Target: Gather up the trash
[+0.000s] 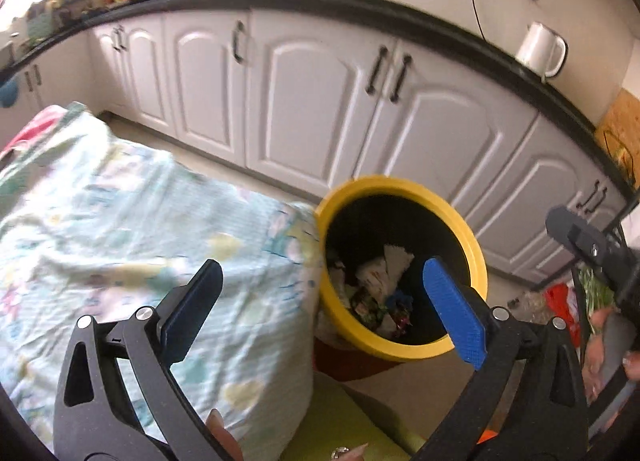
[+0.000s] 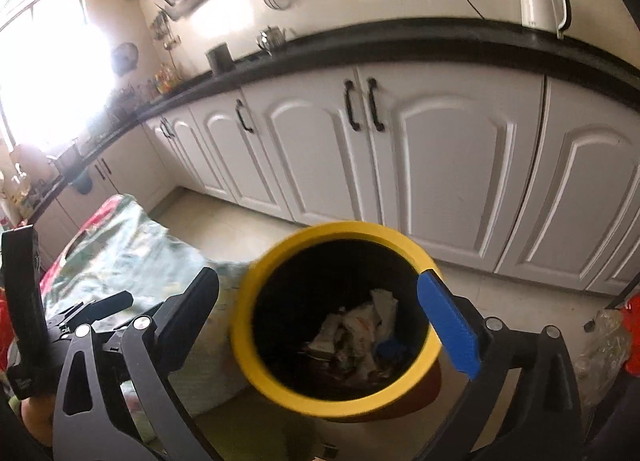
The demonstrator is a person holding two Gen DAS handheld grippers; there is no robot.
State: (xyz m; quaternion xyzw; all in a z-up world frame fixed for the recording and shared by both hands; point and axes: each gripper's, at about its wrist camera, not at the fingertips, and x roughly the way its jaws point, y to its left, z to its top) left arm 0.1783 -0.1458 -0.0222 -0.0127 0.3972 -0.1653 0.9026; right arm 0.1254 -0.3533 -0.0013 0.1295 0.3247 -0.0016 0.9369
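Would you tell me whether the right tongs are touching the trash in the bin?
Apart: in the right wrist view, the open right tongs frame the bin, trash lying deep inside.

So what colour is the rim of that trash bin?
Yellow rim, black inside; clearest in the right wrist view.

I see a bin (image 2: pixel 260 365) with a matt yellow plastic rim, crumpled paper trash (image 2: pixel 360 325) inside, wrinkled printed cloth (image 1: pixel 120 221) beside it, and glossy white cabinet doors (image 1: pixel 312 101).

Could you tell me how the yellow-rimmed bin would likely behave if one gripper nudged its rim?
The bin is probably light, holding only crumpled paper, so it may slide. Being upright and narrow, it could tip. The cloth-covered table beside it might brace it.
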